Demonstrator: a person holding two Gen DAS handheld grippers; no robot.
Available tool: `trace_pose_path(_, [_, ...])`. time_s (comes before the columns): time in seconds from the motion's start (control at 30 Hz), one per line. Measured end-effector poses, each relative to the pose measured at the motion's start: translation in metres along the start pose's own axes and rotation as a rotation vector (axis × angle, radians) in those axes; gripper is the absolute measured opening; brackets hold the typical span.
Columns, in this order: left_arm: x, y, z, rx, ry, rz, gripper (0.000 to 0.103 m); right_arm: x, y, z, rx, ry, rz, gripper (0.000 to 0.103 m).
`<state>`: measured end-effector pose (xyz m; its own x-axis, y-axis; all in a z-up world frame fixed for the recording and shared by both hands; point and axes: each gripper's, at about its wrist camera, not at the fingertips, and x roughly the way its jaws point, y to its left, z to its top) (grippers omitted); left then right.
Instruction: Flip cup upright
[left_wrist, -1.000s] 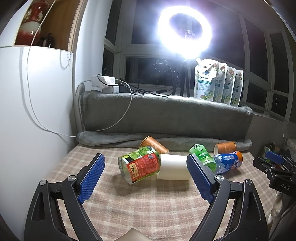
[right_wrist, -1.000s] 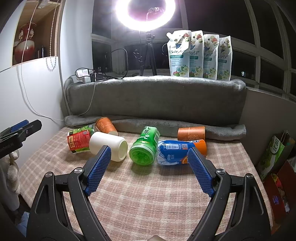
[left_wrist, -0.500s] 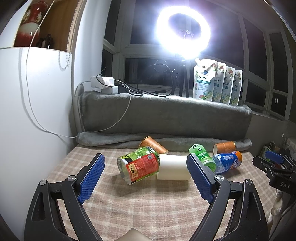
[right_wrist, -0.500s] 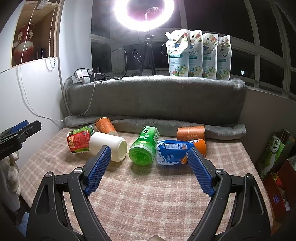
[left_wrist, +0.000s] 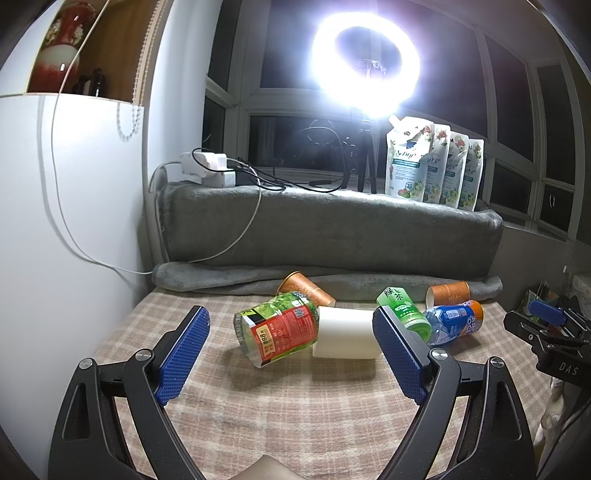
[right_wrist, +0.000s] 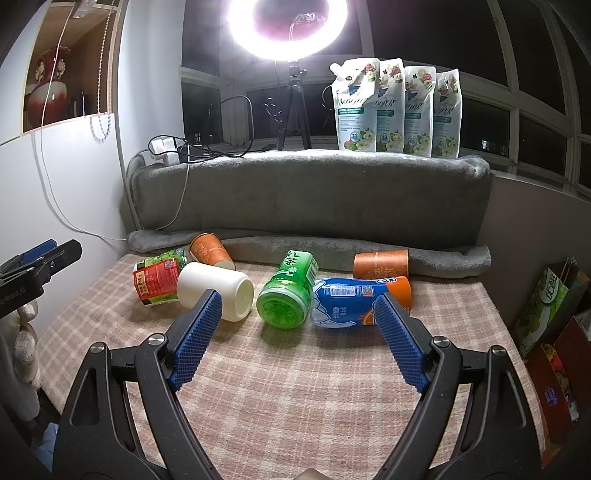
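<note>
Several cups lie on their sides on the checked cloth. From left: a red-green cup (left_wrist: 279, 334) (right_wrist: 157, 277), a white cup (left_wrist: 345, 333) (right_wrist: 218, 290), a green tea cup (right_wrist: 290, 291) (left_wrist: 402, 308), a blue-orange cup (right_wrist: 360, 301) (left_wrist: 454, 321). Two orange paper cups (right_wrist: 210, 251) (right_wrist: 380, 263) lie behind, against the grey blanket roll. My left gripper (left_wrist: 291, 328) is open and empty, a little short of the red-green and white cups. My right gripper (right_wrist: 299, 310) is open and empty, short of the green tea cup.
A grey blanket-covered ledge (right_wrist: 310, 195) rises behind the table (right_wrist: 295, 387), holding a power strip (right_wrist: 166, 149), a ring-light tripod (right_wrist: 293, 107) and several refill pouches (right_wrist: 395, 107). A white cabinet wall (left_wrist: 55, 240) stands left. Bags and boxes (right_wrist: 550, 325) sit beside the right edge.
Both grippers stay open and nearly still. The left wrist view has drifted very slightly; the cups have not moved.
</note>
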<state>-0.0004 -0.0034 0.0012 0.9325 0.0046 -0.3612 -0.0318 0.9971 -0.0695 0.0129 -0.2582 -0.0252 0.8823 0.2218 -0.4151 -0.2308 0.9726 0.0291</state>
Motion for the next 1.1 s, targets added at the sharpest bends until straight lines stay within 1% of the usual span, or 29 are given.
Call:
trace_pose_path(0.63, [0.0,0.0,-0.001,0.002,0.002,0.0,0.09,0.002,0.0,0.001,-0.001,0.004,0.0,0.087])
trace_pose_path(0.8, [0.002,-0.001,-0.002,0.003,0.01,-0.005,0.09,0.008,0.006,0.002,-0.015,0.015,0.005,0.087])
trace_pose_path(1.1, [0.01,0.006,-0.003,-0.02,0.035,-0.012,0.09,0.028,0.011,0.015,-0.046,0.057,0.05,0.087])
